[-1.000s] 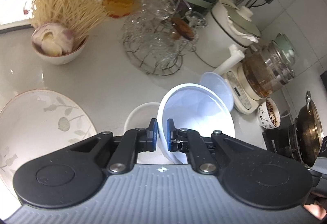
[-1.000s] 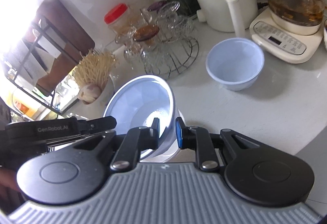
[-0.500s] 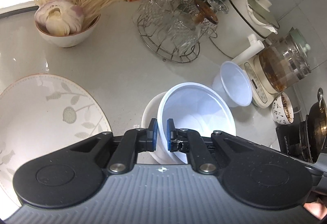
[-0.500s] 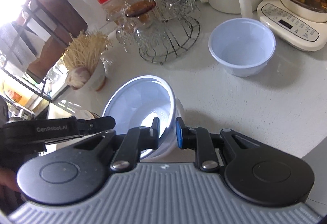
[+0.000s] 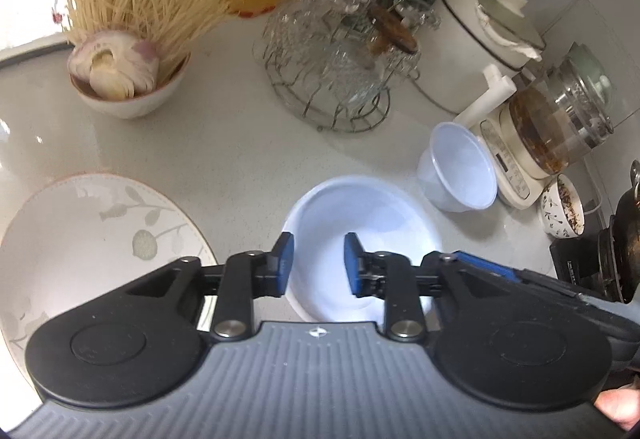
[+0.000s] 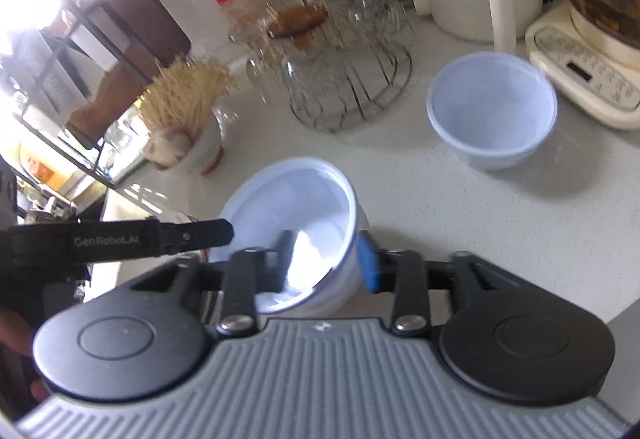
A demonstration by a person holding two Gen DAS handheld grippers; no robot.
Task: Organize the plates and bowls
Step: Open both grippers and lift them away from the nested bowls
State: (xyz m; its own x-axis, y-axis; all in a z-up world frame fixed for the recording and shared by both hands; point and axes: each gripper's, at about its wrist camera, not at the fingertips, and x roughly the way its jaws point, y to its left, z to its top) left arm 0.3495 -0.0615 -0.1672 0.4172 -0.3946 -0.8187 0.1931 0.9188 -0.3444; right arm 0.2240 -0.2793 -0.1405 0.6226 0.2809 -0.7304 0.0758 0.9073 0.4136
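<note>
A white bowl [image 5: 360, 215] sits level inside a second white bowl on the counter; in the right wrist view the nested pair [image 6: 304, 199] lies just ahead of the fingers. My left gripper [image 5: 319, 263] hangs over the bowl's near left rim, jaws opening, pads off the rim. My right gripper [image 6: 326, 263] straddles the bowl's right rim, jaws opening, pads clear of it. The left gripper's finger [image 6: 192, 235] reaches in from the left there. Another pale bowl [image 5: 460, 175] [image 6: 492, 111] stands apart to the right. A leaf-patterned plate [image 5: 80, 239] lies at the left.
Behind stand a bowl of garlic and dry noodles [image 5: 128, 79], a wire rack of glassware [image 5: 336, 79], a white cooker [image 5: 480, 51] and a glass kettle on its base [image 5: 560, 131]. A small cup [image 5: 562, 207] and a dark pan [image 5: 624, 239] sit at the right edge.
Both grippers were shut on the tilted bowl's rim; now both have opened and the bowl has settled level into the bowl beneath it.
</note>
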